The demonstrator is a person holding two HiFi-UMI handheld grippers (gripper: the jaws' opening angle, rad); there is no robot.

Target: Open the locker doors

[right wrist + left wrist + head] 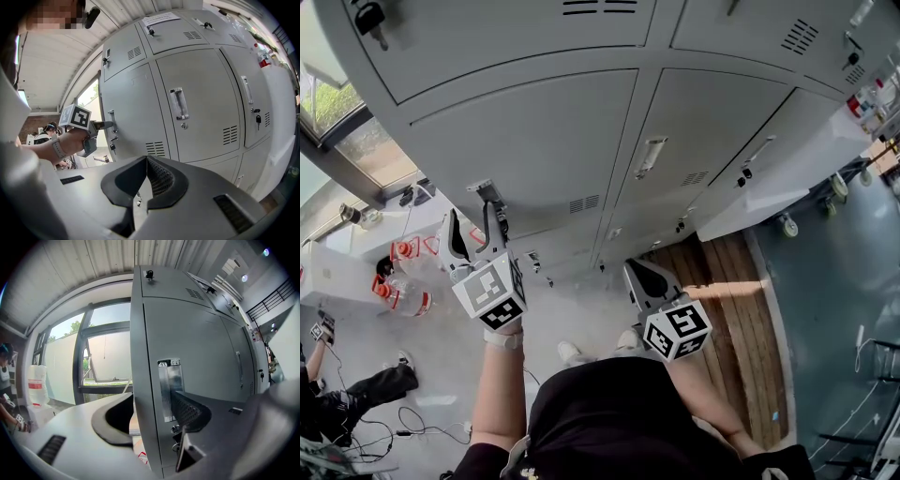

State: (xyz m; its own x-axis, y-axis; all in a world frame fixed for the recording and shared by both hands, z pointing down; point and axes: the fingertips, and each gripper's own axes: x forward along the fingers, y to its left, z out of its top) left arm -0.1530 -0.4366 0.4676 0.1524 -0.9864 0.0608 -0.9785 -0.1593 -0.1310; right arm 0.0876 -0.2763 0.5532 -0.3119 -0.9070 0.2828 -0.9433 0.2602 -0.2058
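Observation:
A bank of grey lockers (534, 141) faces me, its doors all closed. My left gripper (472, 217) is open at the left door's metal handle (487, 190). In the left gripper view its right finger (187, 411) lies against that handle (168, 380), and the left finger (112, 418) stands well off beyond the locker's corner. The right gripper view shows the left gripper (101, 125) at the same handle (112, 121). My right gripper (639, 277) hangs back from the lockers, shut and empty (146, 164), facing the middle door's handle (179, 103).
Clear water jugs with red labels (403, 277) stand on the floor by a window (337, 122) at the left. A person sits low at the left (347, 394). A white cabinet on castors (786, 225) stands at the right, beside a wooden floor panel (741, 309).

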